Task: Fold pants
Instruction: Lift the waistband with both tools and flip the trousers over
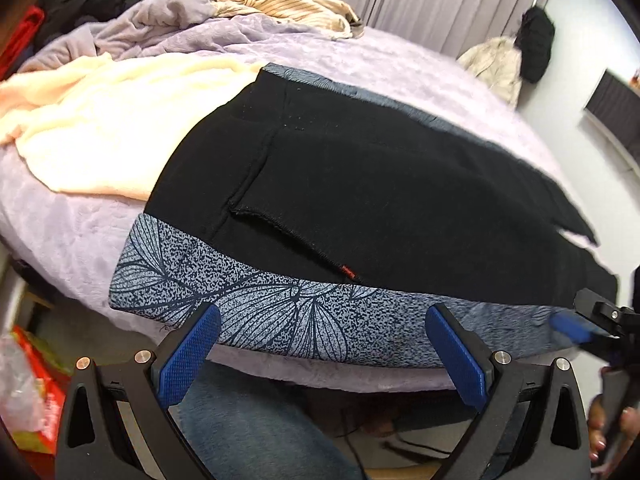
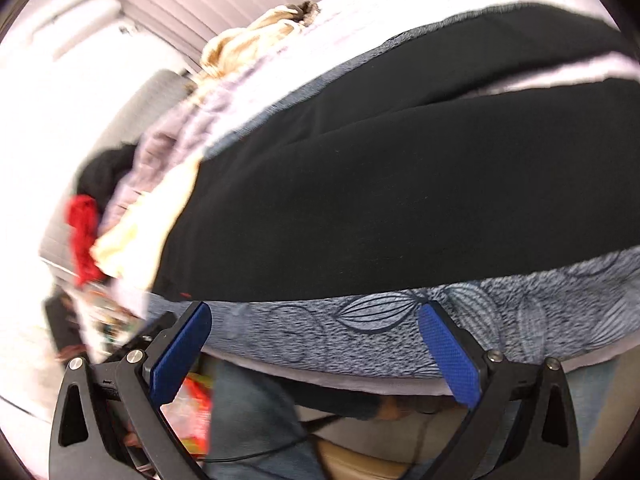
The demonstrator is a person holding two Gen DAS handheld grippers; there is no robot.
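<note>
Black pants (image 1: 360, 184) with blue-grey leaf-print side band (image 1: 256, 312) lie flat across lilac bed (image 1: 72, 248), band along near edge. Cream blanket (image 1: 100, 132) just beside waistband end; striped garment (image 1: 288, 4) well apart at far side. Left gripper (image 1: 322, 350) hovers at bed edge, 2 blue pads spread wide, grasping nothing. Right gripper (image 2: 314, 350) likewise released, poised over band further along same edge, frame blurred. 2 legs lie apart, lilac strip between them in right view.
</note>
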